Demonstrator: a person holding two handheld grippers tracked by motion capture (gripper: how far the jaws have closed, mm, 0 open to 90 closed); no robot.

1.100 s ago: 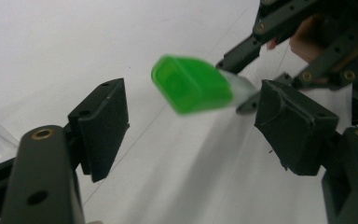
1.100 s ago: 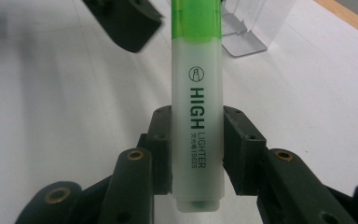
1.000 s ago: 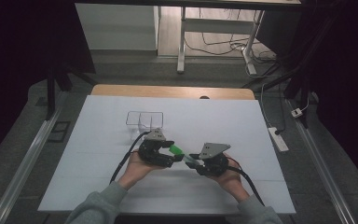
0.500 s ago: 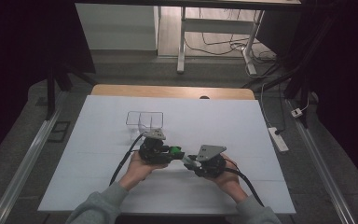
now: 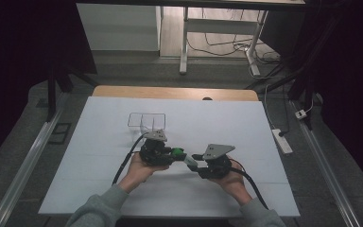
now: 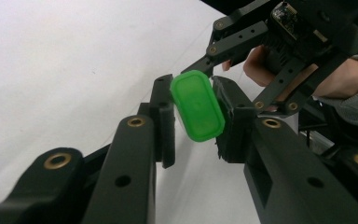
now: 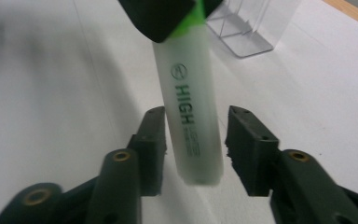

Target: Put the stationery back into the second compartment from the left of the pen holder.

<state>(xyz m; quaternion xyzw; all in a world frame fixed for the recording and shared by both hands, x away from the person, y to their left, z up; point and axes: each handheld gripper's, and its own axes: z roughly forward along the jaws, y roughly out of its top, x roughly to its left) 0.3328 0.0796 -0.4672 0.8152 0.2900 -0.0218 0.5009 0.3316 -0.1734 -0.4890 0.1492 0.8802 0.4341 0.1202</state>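
Note:
A highlighter with a pale barrel and a green cap hangs above the white table between my two grippers. My left gripper is shut on the green cap; its jaws have just been closing. My right gripper has the barrel's tail end between its jaws, which have just been opening. The barrel rests near the left pad and a gap shows at the right pad. In the high view the right gripper faces the left gripper near the table's front middle.
A clear plastic box stands just behind the left hand, also seen at the top of the right gripper view. The white table sheet ends at a wooden strip at the back. A power strip lies on the floor to the right.
The left jaws have closed onto the green cap. Both hands have stayed where they were, tips facing each other.

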